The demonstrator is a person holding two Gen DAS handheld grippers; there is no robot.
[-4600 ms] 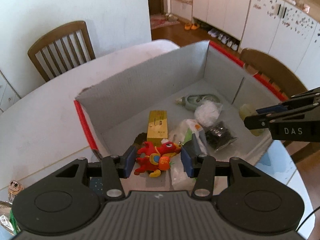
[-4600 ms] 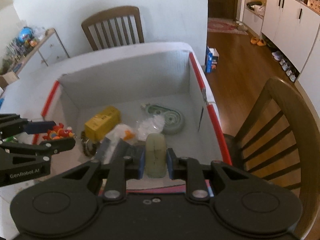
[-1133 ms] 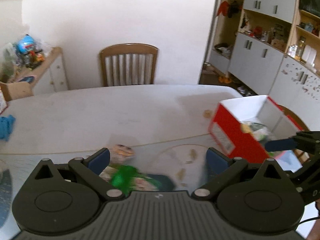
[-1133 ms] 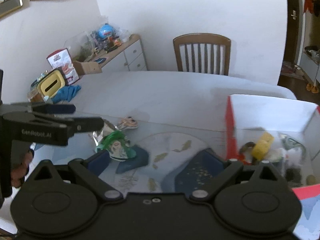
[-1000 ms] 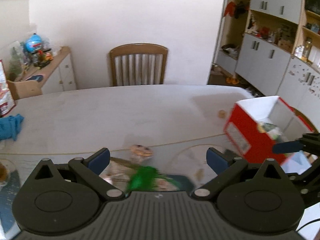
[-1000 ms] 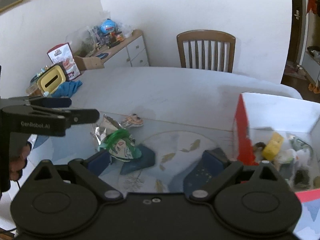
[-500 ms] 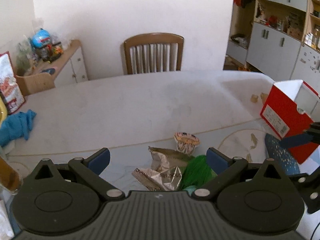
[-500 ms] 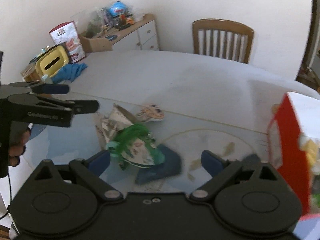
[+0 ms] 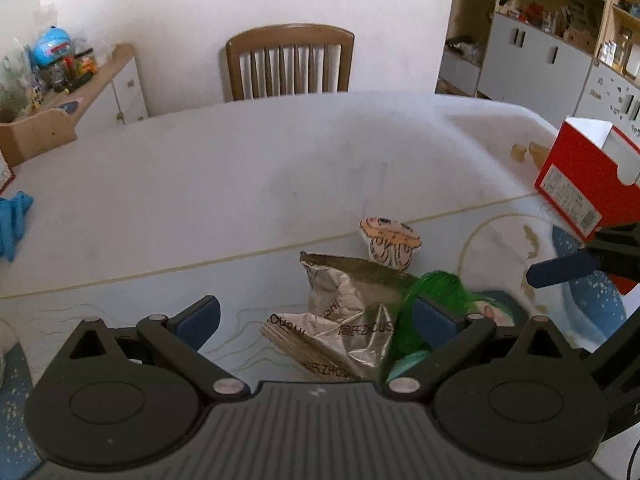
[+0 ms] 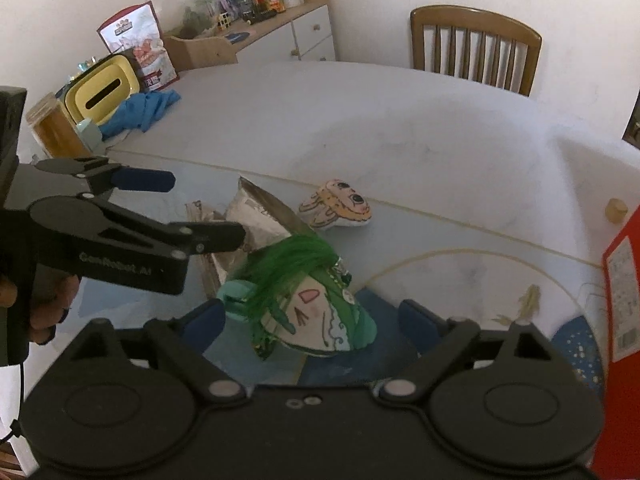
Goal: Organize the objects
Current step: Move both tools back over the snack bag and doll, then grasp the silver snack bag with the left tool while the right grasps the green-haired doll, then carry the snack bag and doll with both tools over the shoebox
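Observation:
A crumpled silver foil bag (image 9: 340,320) lies on the table between the jaws of my open, empty left gripper (image 9: 316,318). A green-haired doll head (image 10: 304,300) lies right of the bag, between the jaws of my open, empty right gripper (image 10: 312,318); it also shows in the left wrist view (image 9: 436,296). A small striped tiger plush (image 9: 390,240) lies just beyond both, also in the right wrist view (image 10: 340,204). The red cardboard box (image 9: 584,184) stands at the far right, its edge also in the right wrist view (image 10: 624,280).
A wooden chair (image 9: 290,62) stands beyond the white table (image 9: 240,168). A blue cloth (image 10: 140,108), a yellow tissue box (image 10: 104,94) and an amber jar (image 10: 54,128) sit at the table's left end. A sideboard (image 10: 256,28) with toys lines the wall.
Both grippers have swung left from the red box to the loose items and come closer and lower over them. Earlier each dropped its item into the box and opened.

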